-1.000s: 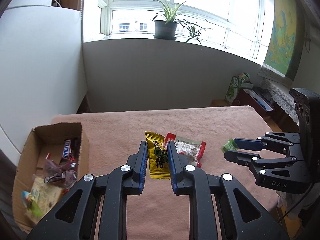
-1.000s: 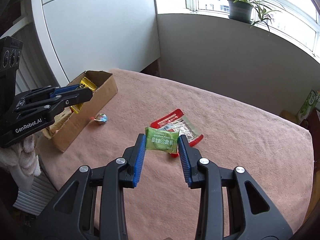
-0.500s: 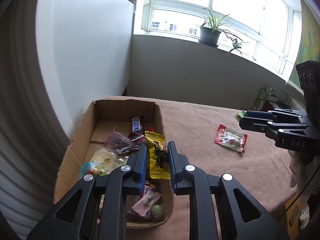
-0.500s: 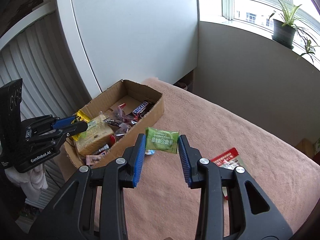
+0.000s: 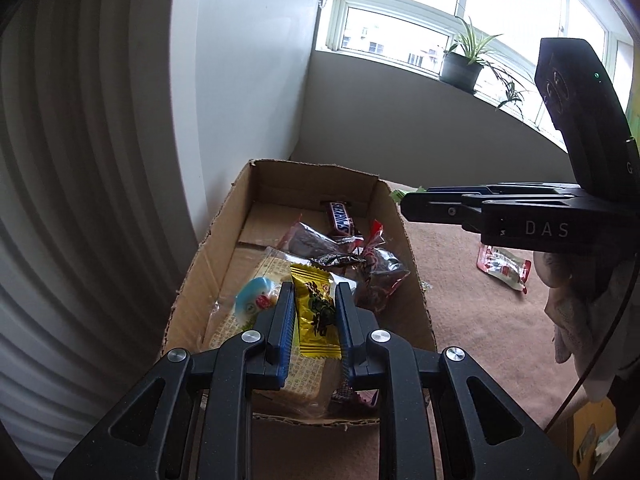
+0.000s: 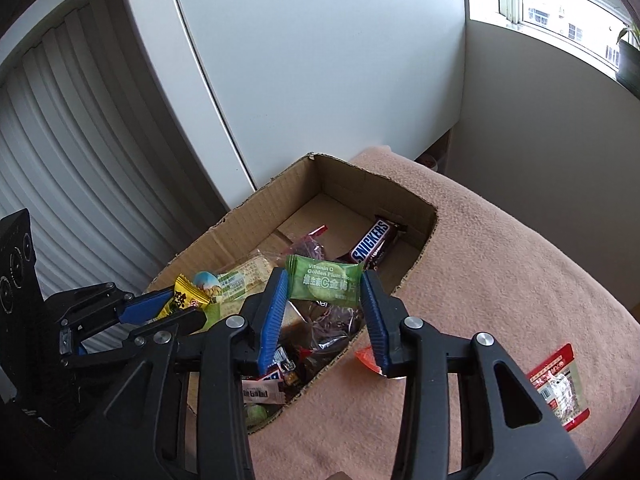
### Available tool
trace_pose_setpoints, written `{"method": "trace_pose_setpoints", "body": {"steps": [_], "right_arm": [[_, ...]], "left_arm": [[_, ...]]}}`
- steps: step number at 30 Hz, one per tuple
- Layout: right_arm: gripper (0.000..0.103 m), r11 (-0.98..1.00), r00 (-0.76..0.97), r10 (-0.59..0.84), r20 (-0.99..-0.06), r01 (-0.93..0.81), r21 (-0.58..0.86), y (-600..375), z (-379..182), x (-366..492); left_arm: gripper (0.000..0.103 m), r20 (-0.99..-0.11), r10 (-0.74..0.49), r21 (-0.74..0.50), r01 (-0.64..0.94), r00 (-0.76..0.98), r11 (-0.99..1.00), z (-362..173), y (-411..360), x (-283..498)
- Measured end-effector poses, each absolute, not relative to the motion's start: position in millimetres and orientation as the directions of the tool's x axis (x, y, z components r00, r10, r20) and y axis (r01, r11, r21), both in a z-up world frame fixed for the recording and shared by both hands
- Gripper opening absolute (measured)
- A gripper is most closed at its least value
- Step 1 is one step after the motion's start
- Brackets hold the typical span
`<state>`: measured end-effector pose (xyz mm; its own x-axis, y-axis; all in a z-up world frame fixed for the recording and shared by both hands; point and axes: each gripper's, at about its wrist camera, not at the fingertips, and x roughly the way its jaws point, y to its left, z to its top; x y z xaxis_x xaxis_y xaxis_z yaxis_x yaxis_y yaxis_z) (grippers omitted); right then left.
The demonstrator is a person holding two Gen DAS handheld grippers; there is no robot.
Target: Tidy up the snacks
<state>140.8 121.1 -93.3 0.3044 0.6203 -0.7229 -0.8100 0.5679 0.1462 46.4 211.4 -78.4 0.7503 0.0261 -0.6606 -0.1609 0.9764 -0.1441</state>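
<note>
I have both grippers over the cardboard box point(image 6: 360, 184). R gripper point(image 6: 324, 300) jaws are opening; green candy packet point(image 6: 325, 285) sits between pads, long axis across them, directly above box contents. L gripper point(image 5: 315, 320) clamps yellow candy packet point(image 5: 316, 316), long axis upright, also over box. Both wrappers glossy, crinkled. Red-white packet point(image 6: 560, 384) remains on table.

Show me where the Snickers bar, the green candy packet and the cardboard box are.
Snickers bar point(image 6: 372, 242): right wrist view, wrapper lettering.
green candy packet point(image 6: 326, 282): right wrist view, printed front.
cardboard box point(image 5: 310, 183): left wrist view, far inner wall.
</note>
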Motion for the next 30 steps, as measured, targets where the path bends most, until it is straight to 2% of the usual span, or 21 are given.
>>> {"method": "trace_pose_setpoints", "body": {"steps": [1, 2, 3, 4, 5, 7, 19, 20, 23, 24, 30], "right_arm": [[0.058, 0.571, 0.312, 0.619, -0.721, -0.809, 0.140, 120.9, -92.6, 140.3], [0.069, 0.573, 0.321, 0.620, -0.716, -0.808, 0.134, 120.5, -91.6, 139.4], [0.074, 0.575, 0.329, 0.622, -0.710, -0.808, 0.129, 119.8, -90.3, 138.8], [0.074, 0.576, 0.333, 0.624, -0.707, -0.807, 0.128, 118.8, -89.2, 138.6], [0.074, 0.577, 0.332, 0.625, -0.707, -0.806, 0.131, 117.5, -88.5, 138.9], [0.074, 0.581, 0.336, 0.623, -0.706, -0.803, 0.131, 114.0, -86.7, 140.2], [0.076, 0.616, 0.331, 0.621, -0.710, -0.766, 0.181, 59.8, -92.9, 161.7], [0.073, 0.616, 0.314, 0.623, -0.717, -0.762, 0.201, 54.6, -96.5, 166.8], [0.034, 0.594, 0.218, 0.625, -0.750, -0.756, 0.275, 48.9, -112.1, 183.7], [0.029, 0.583, 0.185, 0.626, -0.758, -0.756, 0.297, 49.8, -118.2, 187.9], [0.021, 0.525, 0.045, 0.604, -0.796, -0.774, 0.354, 71.6, -151.7, 204.1]], "left_arm": [[0.019, -0.659, 0.026, -0.148, -0.164, 0.752, 0.975, -78.5, 212.1, 47.0], [0.020, -0.657, 0.027, -0.150, -0.166, 0.753, 0.975, -78.5, 213.0, 46.9], [0.021, -0.658, 0.028, -0.151, -0.168, 0.752, 0.974, -79.0, 213.6, 47.8], [0.028, -0.658, 0.027, -0.155, -0.171, 0.752, 0.973, -79.3, 214.9, 47.2], [0.039, -0.657, 0.028, -0.158, -0.174, 0.753, 0.972, -79.2, 215.5, 47.2], [0.050, -0.651, 0.034, -0.159, -0.180, 0.758, 0.971, -78.8, 215.7, 45.3], [0.050, -0.638, 0.038, -0.174, -0.192, 0.769, 0.966, -74.1, 214.2, 40.7], [0.050, -0.633, 0.042, -0.174, -0.194, 0.773, 0.965, -72.2, 214.7, 37.9], [0.050, -0.618, 0.064, -0.168, -0.212, 0.783, 0.963, -66.2, 216.2, 27.5], [0.050, -0.613, 0.069, -0.172, -0.218, 0.787, 0.961, -64.5, 217.6, 23.0], [0.050, -0.602, 0.101, -0.198, -0.271, 0.792, 0.942, -61.2, 226.6, -1.4]]}}
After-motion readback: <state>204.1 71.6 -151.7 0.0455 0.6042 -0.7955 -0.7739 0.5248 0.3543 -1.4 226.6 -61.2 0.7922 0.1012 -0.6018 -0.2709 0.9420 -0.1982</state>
